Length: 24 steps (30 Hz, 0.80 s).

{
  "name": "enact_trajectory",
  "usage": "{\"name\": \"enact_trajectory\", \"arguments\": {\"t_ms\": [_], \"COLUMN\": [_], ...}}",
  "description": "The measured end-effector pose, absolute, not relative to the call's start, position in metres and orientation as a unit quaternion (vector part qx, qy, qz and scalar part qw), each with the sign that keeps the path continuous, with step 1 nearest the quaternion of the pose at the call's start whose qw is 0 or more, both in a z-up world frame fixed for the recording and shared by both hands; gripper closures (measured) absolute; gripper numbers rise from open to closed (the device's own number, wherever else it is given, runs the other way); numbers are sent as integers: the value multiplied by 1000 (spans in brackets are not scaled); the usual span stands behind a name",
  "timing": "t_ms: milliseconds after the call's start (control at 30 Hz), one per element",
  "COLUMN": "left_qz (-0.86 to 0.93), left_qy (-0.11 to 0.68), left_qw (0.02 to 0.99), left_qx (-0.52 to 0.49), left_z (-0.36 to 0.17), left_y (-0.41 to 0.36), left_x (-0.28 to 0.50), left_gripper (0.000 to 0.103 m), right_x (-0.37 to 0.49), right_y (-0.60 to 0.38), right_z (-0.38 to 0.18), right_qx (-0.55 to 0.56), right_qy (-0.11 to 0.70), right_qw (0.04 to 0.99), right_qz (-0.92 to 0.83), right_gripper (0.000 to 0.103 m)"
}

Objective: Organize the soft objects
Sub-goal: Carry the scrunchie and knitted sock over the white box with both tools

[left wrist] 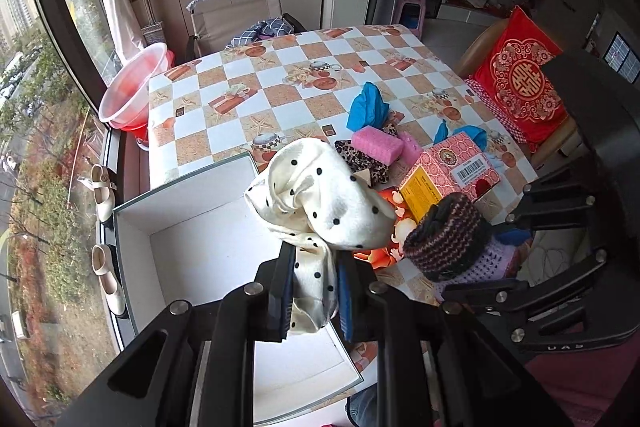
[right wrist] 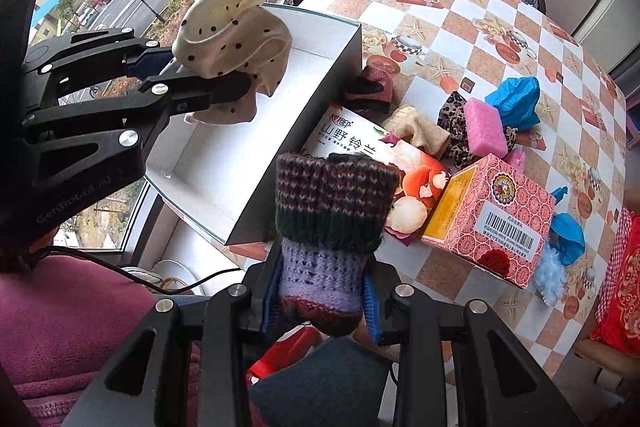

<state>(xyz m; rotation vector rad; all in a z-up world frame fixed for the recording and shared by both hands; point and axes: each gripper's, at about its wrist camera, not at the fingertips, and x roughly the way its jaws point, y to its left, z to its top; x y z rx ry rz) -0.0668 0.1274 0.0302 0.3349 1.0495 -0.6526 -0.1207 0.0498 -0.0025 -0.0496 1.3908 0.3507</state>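
Note:
My left gripper [left wrist: 314,291] is shut on a cream polka-dot cloth [left wrist: 320,199] and holds it above the open white box [left wrist: 192,259]. It also shows in the right wrist view [right wrist: 208,83], with the cloth [right wrist: 232,27] over the box [right wrist: 328,79]. My right gripper [right wrist: 320,299] is shut on a striped knitted piece [right wrist: 332,211], held at the box's near corner. That knitted piece also shows in the left wrist view [left wrist: 444,235]. On the table lie a pink sponge [right wrist: 484,127], a leopard-print cloth [right wrist: 452,115], a beige cloth [right wrist: 416,127] and blue cloths [right wrist: 516,99].
A pink patterned carton [right wrist: 496,223] and a flat printed box [right wrist: 400,167] lie on the checked tablecloth [right wrist: 460,19]. A dark knitted piece [right wrist: 372,87] lies by the box wall. A red cushion [left wrist: 520,83] sits on a chair at right; a pink basin [left wrist: 132,87] stands by the window.

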Motion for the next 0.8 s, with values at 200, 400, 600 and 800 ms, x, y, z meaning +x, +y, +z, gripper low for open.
{"name": "enact_trajectory", "arguments": {"t_ms": [200,400,600,800], "left_qz": [-300,-301,-299,-291], "left_qy": [488,487,488,488], "left_qw": [805,805,806,811], "left_qx": [154,152,149,136], "left_z": [30,30,31,32], "left_y": [130,131,131,135], "left_x": [-66,-65,-63,-58], "left_gripper": [83,83,83,83], "right_x": [-119,-120,-119,-119], "right_y": [54,56,56,60], "right_z": [-3,-2,-2,-2], "right_qx": [-32,-39,-41,-53], "right_qy": [639,639,642,642], "right_qw": [750,750,749,746], "right_qz": [167,165,162,166], "right_gripper": [69,69,69,69]}}
